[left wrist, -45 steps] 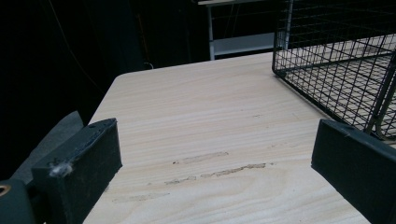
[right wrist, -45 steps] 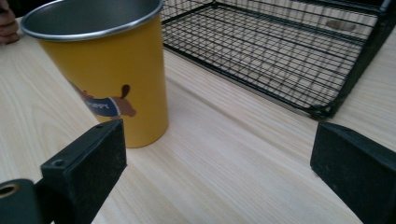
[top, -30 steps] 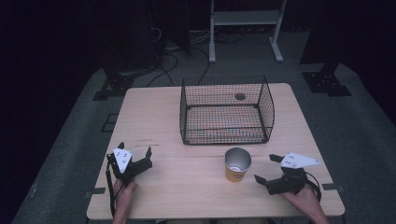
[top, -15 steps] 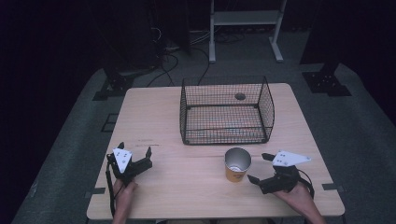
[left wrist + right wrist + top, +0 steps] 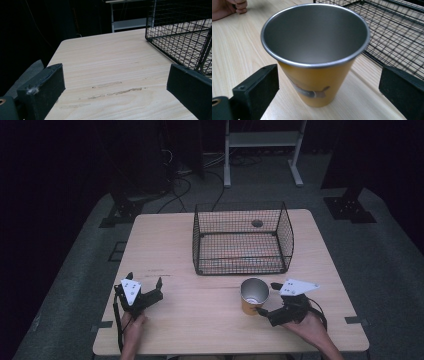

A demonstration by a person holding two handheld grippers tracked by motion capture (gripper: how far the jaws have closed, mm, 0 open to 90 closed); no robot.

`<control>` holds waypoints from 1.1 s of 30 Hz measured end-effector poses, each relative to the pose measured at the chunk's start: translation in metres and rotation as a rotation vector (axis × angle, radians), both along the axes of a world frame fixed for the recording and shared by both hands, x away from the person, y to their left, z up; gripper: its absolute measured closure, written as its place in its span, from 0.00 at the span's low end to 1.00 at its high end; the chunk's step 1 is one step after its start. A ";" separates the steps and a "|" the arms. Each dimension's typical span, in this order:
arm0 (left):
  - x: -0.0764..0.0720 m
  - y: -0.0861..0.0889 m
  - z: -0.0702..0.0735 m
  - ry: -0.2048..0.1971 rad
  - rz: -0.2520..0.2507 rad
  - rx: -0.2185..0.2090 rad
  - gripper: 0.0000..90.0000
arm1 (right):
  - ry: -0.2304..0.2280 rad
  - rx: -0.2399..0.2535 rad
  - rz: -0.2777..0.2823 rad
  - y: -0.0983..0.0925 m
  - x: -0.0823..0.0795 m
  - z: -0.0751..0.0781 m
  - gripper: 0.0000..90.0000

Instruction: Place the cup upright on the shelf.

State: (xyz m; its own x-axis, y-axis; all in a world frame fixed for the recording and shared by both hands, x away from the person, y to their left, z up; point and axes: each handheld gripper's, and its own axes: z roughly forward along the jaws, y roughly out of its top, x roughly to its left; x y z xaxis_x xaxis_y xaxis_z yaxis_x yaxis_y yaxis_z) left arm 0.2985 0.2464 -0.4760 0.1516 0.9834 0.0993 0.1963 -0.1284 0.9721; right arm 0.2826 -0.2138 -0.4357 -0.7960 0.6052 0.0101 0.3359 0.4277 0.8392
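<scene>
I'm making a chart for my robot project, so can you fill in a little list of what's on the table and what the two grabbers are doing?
table: light wood
cup: yellow outside, shiny metal inside, upright, empty
cup's place: in front of the wire basket, apart from it
wire basket: black, open on top, nothing inside
right gripper: jaws wide open on either side of the cup, not touching it
left gripper: jaws open over bare wood, holding nothing
</scene>
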 end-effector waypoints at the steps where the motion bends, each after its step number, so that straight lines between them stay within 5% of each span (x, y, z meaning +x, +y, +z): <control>1: 0.000 0.000 0.000 0.000 0.000 0.000 0.01 | -0.002 0.000 0.003 0.001 0.000 0.000 0.02; 24: 0.000 0.000 0.000 -0.001 -0.001 -0.001 0.01 | -0.008 -0.024 0.056 0.030 0.013 -0.001 0.02; 27: 0.000 0.000 0.000 0.000 0.000 -0.002 0.01 | 0.001 -0.012 0.054 0.029 0.014 0.000 0.13; 33: 0.000 0.000 0.000 0.000 0.000 -0.001 0.01 | 0.013 -0.020 0.067 0.028 0.015 0.003 0.15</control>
State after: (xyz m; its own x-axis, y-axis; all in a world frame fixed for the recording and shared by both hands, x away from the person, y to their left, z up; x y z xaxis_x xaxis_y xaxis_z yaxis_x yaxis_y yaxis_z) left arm 0.2984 0.2466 -0.4760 0.1520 0.9835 0.0985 0.1961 -0.1277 0.9722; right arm 0.2975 -0.1856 -0.4328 -0.8349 0.5504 0.0088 0.3163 0.4666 0.8260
